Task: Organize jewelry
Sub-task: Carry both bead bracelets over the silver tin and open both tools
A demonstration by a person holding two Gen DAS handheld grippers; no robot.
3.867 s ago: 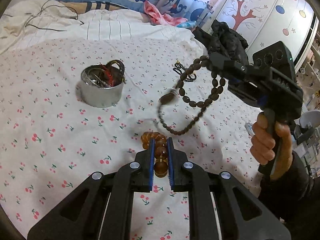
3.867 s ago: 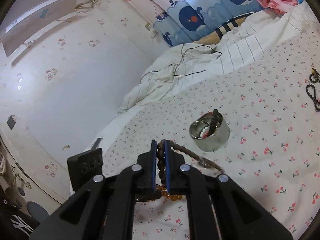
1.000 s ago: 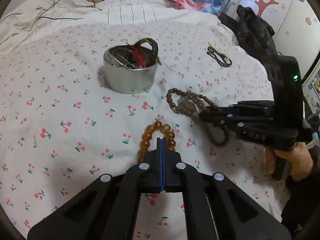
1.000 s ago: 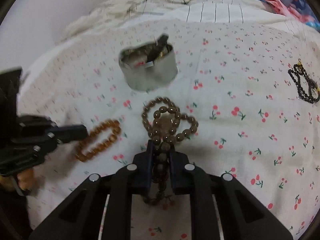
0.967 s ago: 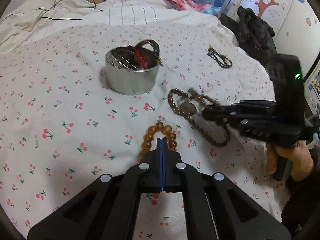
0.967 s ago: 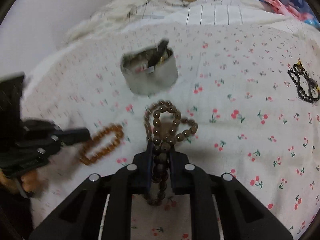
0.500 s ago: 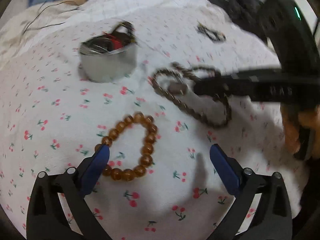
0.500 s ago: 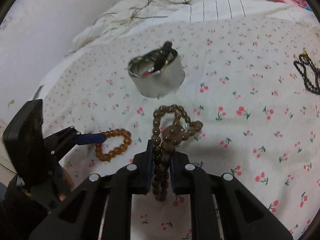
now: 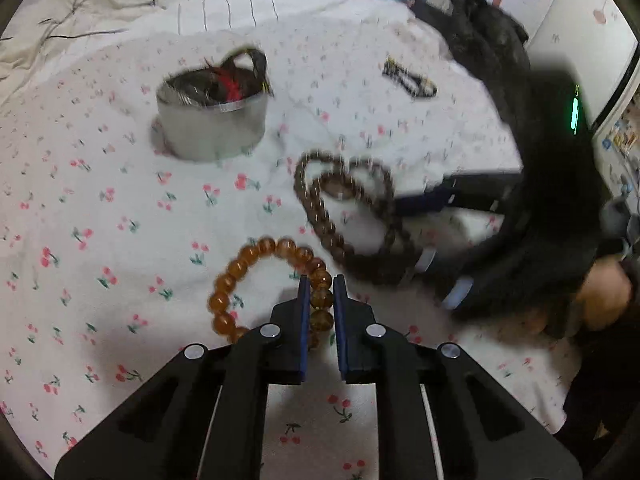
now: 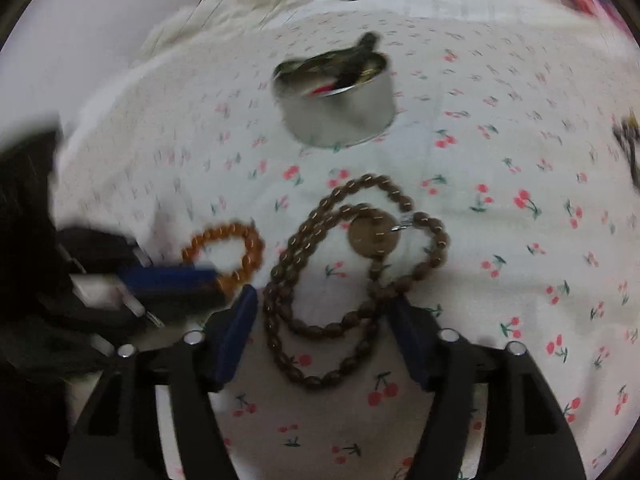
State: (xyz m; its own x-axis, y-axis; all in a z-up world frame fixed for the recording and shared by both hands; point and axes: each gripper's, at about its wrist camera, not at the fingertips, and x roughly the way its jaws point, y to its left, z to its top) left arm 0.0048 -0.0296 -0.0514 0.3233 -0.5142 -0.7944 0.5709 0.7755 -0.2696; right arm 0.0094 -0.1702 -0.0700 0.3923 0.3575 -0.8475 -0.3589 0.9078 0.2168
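Since half a second back, the left gripper (image 9: 320, 292) has gone from wide spread to closing on the amber bead bracelet (image 9: 256, 280), now pinching its beads at 6 o'clock in the left view. The right gripper (image 10: 320, 320) has just been opening; fingers now spread, dark bead necklace (image 10: 352, 264) lying loose on the sheet between them. Cherry-print bedsheet (image 9: 100, 240) covers the bed. Metal tin (image 9: 212, 124), jewelry inside, sits at 11 o'clock. Black chain (image 9: 408, 80) at 1 o'clock. Cartoon-print wardrobe (image 9: 560, 20) at 2 o'clock.

Tin (image 9: 212, 128) behind two bead strings, bracelet (image 9: 256, 280) left of necklace (image 9: 344, 208)
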